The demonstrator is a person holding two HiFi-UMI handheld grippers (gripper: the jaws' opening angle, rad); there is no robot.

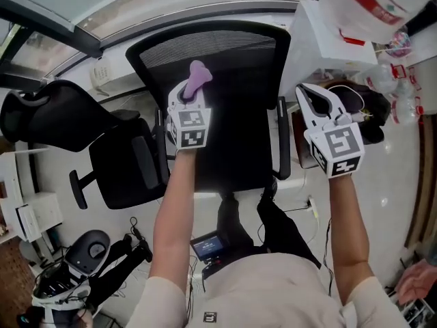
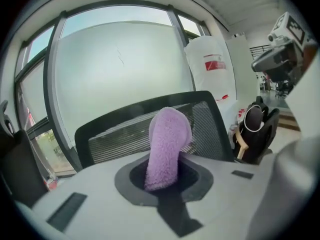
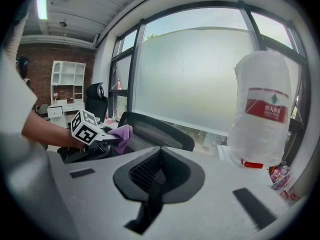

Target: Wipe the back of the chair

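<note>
A black office chair with a mesh back (image 1: 212, 53) stands in front of me, its back toward the window. My left gripper (image 1: 192, 91) is shut on a purple cloth (image 1: 199, 76) and hovers over the seat, just short of the backrest. In the left gripper view the cloth (image 2: 167, 144) sticks up out of the gripper (image 2: 165, 176), with the chair back (image 2: 115, 134) close behind it. My right gripper (image 1: 313, 101) hangs beside the chair's right armrest, jaws together and empty (image 3: 157, 176). In the right gripper view the cloth (image 3: 121, 133) shows before the chair back (image 3: 160, 131).
A second black chair (image 1: 102, 149) stands at the left. A large water bottle in a plastic bag (image 1: 375, 5) sits on a white box (image 1: 324, 39) at the right, with a black bag (image 1: 358, 104) beside it. Cables and a small device (image 1: 210, 246) lie on the floor.
</note>
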